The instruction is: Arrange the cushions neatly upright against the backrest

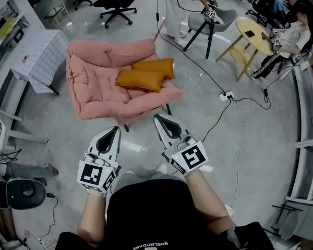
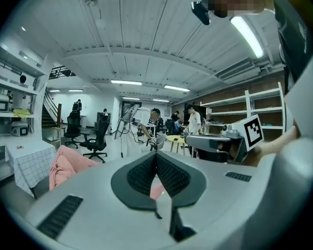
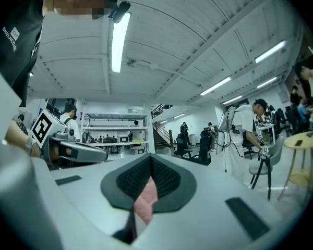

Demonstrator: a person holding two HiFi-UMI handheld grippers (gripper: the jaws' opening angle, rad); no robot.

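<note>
A pink padded lounge chair (image 1: 96, 82) stands on the floor ahead of me. Two orange cushions lie flat on its seat, one nearer me (image 1: 140, 80) and one behind it (image 1: 155, 65), overlapping at the chair's right side. My left gripper (image 1: 114, 129) and right gripper (image 1: 159, 118) hover side by side short of the chair's front edge, both shut with nothing in them. The left gripper view shows closed jaws (image 2: 156, 156) and the pink chair (image 2: 68, 165) at left. In the right gripper view, closed jaws (image 3: 150, 159) let a sliver of pink (image 3: 146, 199) show below.
A table with a checked cloth (image 1: 41, 56) stands left of the chair. A black cable runs to a power strip (image 1: 227, 95) on the floor at right. Beyond are office chairs (image 1: 117, 4), a grey chair (image 1: 211, 20), a round yellow table (image 1: 255, 33) and seated people.
</note>
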